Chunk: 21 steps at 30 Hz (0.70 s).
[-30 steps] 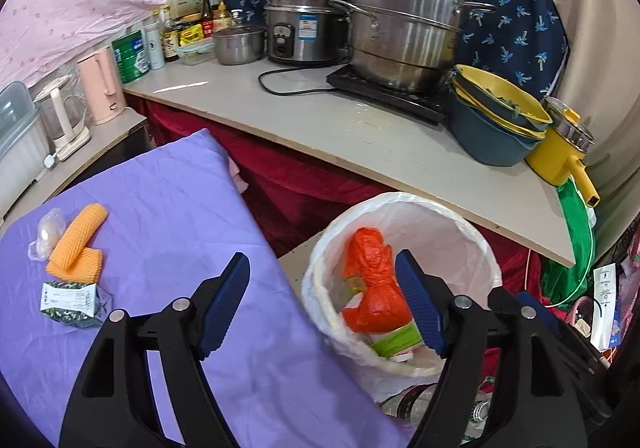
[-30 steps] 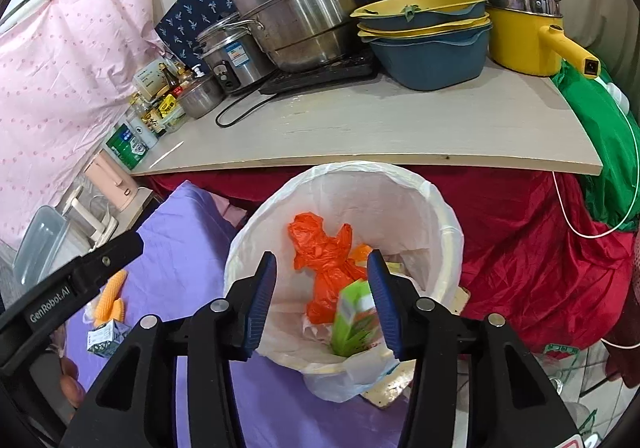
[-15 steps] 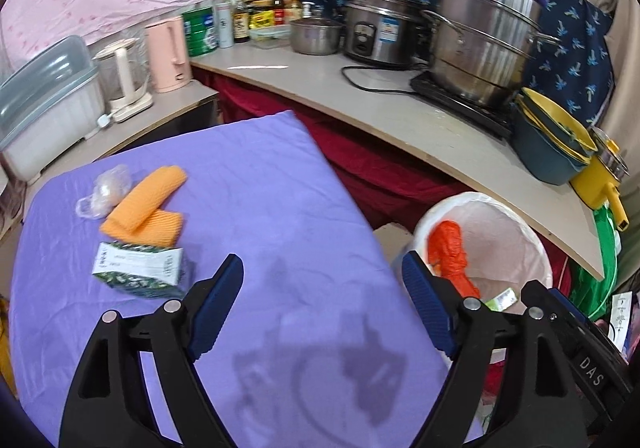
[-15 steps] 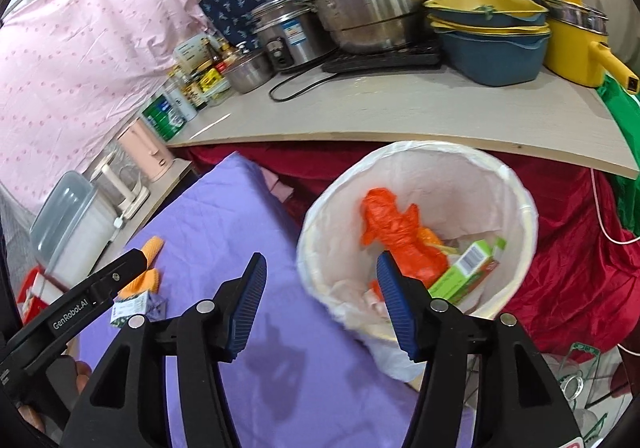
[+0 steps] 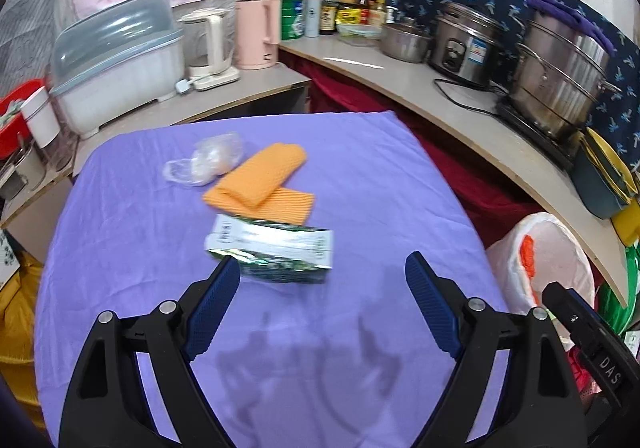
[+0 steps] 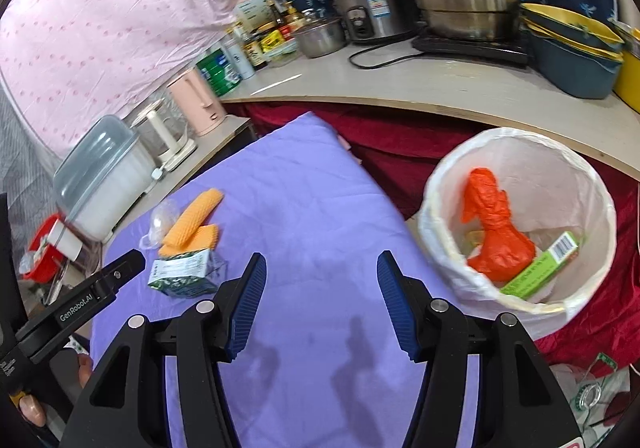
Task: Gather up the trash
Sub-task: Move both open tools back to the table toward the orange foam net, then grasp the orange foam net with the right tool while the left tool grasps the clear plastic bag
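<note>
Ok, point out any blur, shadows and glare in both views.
Left wrist view: the green-and-white carton is motion-smeared; gripper shadows fall on the purple cloth; a glare streak marks the pale countertop. Right wrist view: sharper, twin finger shadows on the cloth, fisheye-bent counter edge.

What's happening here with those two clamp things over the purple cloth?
A person is clearing trash off a table covered in purple cloth, using a hand-held gripper in each hand. Both the left gripper and the right gripper are open and empty. The left one points at a green and white carton lying beside a folded orange cloth and a crumpled clear plastic bag. The white-lined trash bin beside the table already holds an orange plastic bag and a green box.
</note>
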Motion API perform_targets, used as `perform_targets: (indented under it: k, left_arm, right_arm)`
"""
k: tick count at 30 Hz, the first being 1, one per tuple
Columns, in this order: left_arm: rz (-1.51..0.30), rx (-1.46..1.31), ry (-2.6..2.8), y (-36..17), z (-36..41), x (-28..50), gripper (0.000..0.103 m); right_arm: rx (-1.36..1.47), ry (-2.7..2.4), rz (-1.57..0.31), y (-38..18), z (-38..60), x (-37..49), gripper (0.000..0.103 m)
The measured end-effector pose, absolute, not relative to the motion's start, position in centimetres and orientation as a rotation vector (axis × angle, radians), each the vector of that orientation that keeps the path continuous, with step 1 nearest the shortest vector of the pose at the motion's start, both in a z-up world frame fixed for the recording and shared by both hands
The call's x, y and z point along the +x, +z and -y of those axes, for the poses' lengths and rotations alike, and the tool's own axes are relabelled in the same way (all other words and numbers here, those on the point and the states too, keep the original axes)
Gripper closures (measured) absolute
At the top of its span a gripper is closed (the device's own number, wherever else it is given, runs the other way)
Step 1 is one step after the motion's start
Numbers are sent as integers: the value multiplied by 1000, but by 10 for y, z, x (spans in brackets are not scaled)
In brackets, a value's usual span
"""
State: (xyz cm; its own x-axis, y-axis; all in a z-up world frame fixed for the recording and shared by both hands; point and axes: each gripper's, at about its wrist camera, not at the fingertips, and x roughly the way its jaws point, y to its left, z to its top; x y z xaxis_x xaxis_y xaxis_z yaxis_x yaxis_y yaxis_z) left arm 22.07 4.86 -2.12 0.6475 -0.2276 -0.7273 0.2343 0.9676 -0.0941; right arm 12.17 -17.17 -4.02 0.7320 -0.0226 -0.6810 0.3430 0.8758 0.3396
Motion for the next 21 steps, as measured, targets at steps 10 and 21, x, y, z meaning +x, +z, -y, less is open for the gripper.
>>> perform_targets:
  k: [10, 21]
  left_arm:
    - [-837, -36, -131, -28, -136, 257, 22]
    - [-859, -70, -75, -42, -181, 333, 20]
  right_arm:
    - [431, -53, -776, -43, 100, 185, 47]
    - [460, 73, -858, -67, 50, 278, 47]
